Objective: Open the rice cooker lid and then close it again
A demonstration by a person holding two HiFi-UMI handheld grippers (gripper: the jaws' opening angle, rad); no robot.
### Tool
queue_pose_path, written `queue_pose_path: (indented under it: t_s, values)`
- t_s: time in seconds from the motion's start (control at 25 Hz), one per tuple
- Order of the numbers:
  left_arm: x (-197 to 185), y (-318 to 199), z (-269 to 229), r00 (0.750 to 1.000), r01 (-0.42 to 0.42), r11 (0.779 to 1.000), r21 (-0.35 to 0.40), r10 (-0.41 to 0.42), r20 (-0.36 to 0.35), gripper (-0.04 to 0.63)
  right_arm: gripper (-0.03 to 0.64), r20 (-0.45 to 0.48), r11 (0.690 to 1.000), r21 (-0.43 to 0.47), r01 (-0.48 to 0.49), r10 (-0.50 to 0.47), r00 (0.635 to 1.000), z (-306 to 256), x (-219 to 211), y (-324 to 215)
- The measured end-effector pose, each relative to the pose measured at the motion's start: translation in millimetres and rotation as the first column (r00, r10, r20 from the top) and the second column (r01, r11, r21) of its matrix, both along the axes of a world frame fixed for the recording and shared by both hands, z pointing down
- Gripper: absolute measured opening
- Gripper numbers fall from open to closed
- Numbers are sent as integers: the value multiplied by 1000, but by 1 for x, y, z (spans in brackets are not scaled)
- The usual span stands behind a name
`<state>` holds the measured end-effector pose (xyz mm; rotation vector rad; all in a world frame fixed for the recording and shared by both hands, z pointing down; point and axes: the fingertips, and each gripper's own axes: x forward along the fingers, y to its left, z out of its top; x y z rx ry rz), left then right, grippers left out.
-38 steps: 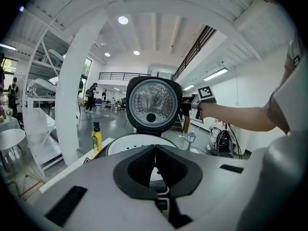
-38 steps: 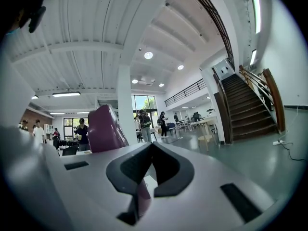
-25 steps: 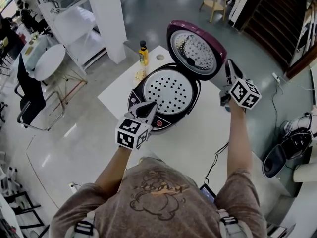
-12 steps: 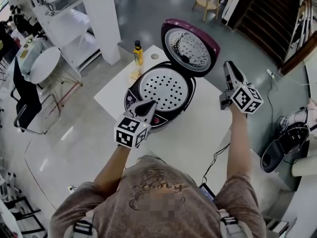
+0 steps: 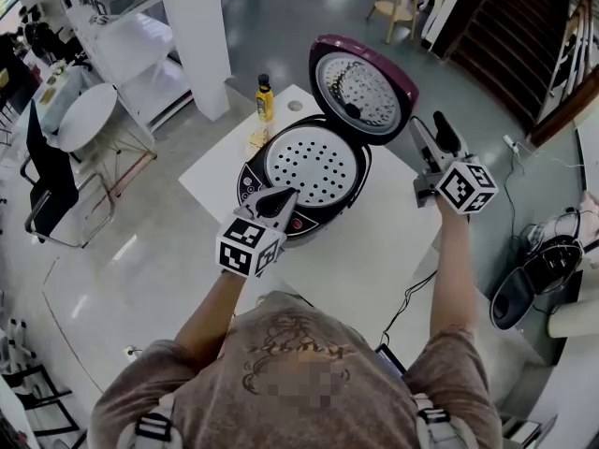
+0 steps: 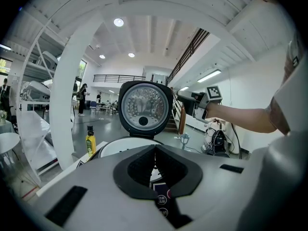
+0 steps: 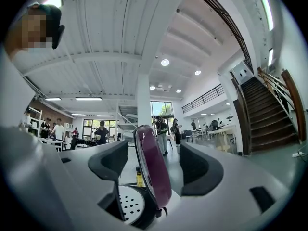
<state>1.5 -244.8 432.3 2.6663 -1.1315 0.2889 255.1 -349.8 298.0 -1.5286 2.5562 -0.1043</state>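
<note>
Holding my left gripper pinched shut and empty over the rice cooker's near front, I had the right gripper just right of the upright lid. Its jaws had just spread wide, gripping nothing, with the maroon rim lined up beyond them. Closing well, I judged, meant easing that rim down evenly. The table edge ran close right. A bottle stood far left, clear.

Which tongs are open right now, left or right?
The right tongs: their jaws have just been opening and stand apart, gripping nothing, with the raised lid showing edge-on through the gap. The left tongs are shut.
</note>
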Motion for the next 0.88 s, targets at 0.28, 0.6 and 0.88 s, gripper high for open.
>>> queue_pose_path:
  t_s: [0.28, 0.6, 0.88]
  values:
    - [-2, 1, -1, 1000, 8, 1000, 3, -8, 5, 21, 414, 12, 999, -12, 36, -36, 999, 3, -11, -10]
    - [-6, 4, -1, 1000, 21, 1000, -2, -21, 4, 21, 422, -40, 992, -64, 107, -110, 993, 16, -32, -22]
    - [-13, 4, -1, 999, 43, 999, -6, -43, -4, 21, 407, -59, 988, -74, 139, -143, 988, 18, -45, -25]
